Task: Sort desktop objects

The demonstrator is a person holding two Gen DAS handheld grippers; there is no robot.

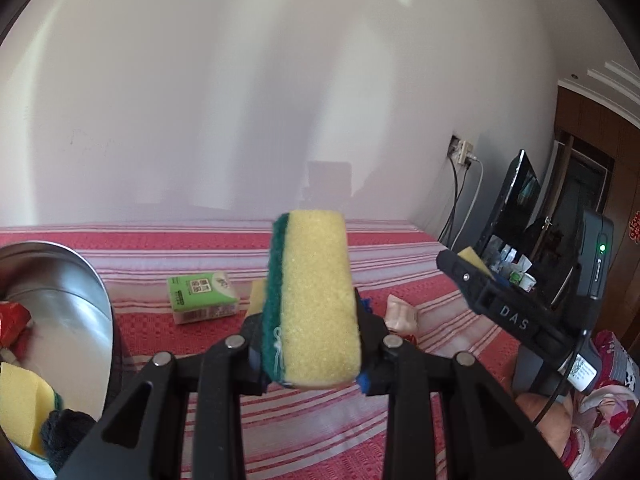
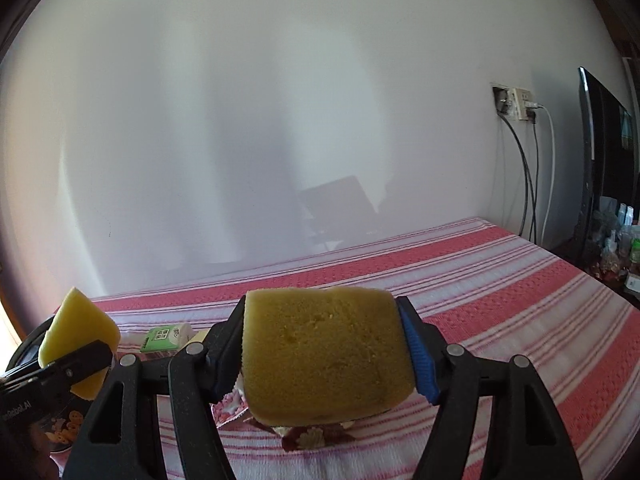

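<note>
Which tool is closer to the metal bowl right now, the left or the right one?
Left. The left tool, shut on a green-backed sponge, is beside the metal bowl. The right tool, holding a yellow sponge, is farther away across the striped cloth.

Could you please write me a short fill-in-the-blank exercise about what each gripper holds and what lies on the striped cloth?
1. The left gripper is shut on a yellow sponge with a ____ scouring side.
2. The right gripper is shut on a plain ____ sponge.
3. The tissue pack on the cloth is ____ and white.
4. The basin is made of ____.

Missing words: green; yellow; green; metal
</note>
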